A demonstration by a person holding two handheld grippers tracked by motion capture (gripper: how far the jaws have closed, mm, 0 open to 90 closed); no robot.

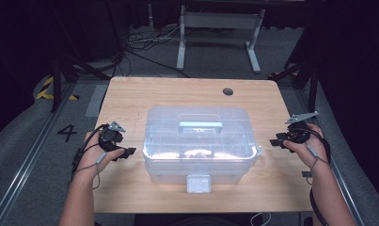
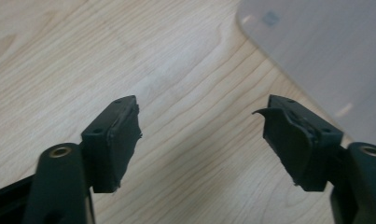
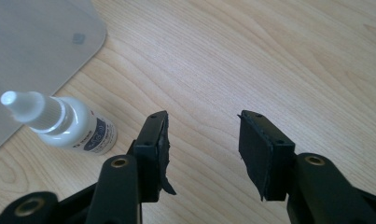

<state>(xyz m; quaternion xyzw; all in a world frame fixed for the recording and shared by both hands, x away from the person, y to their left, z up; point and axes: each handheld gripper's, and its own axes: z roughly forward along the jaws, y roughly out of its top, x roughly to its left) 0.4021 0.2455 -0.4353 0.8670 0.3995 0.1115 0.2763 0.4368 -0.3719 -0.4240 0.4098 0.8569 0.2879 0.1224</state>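
Storage box (image 1: pixel 199 143): high view, centred on the worktop (image 1: pixel 130 94), lid shut, between both tongs, untouched. Left gripper view: left tongs (image 2: pixel 202 135) spread, empty. Right gripper view: right tongs (image 3: pixel 202 149) spread, empty, dropper bottle (image 3: pixel 69 123) beside. Judged: work not started.

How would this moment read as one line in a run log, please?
left gripper: open, empty, left of clear box | right gripper: open, empty, right of box | box: lid on | small dropper bottle: upright beside box

One box (image 1: pixel 199 141) (clear), one bottle (image 3: pixel 64 125)
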